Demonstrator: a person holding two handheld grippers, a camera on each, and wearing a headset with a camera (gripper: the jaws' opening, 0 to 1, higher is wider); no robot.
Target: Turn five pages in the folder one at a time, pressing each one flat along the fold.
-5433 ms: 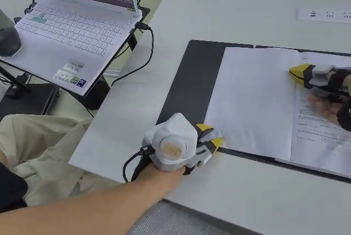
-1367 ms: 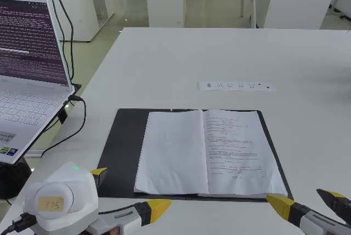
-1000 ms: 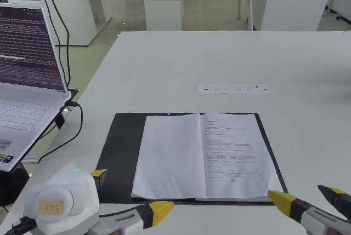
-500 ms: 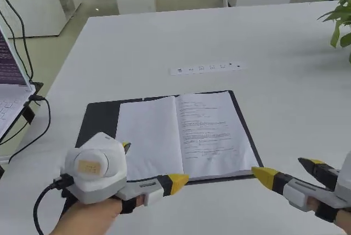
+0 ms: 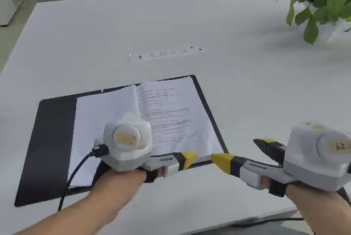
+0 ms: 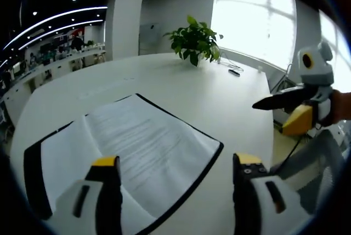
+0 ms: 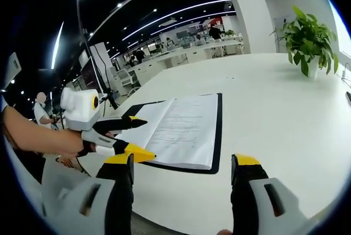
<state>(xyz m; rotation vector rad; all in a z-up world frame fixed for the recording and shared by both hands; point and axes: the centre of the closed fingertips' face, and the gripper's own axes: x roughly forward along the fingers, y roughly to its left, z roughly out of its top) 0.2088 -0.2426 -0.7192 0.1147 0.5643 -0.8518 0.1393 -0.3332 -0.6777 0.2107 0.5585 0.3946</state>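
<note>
We hold the left gripper [image 6: 176, 161] and right gripper [image 5: 244, 153], jaws open and empty, by the open folder [image 5: 52, 147] on the counter [image 5: 247, 38]; we cannot count pages turned.

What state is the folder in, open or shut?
Open: the folder lies spread flat on the table, a blank page beside a printed page, both facing up.

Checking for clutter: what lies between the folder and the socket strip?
Nothing; the head view shows bare white table between the folder and the strip.
</note>
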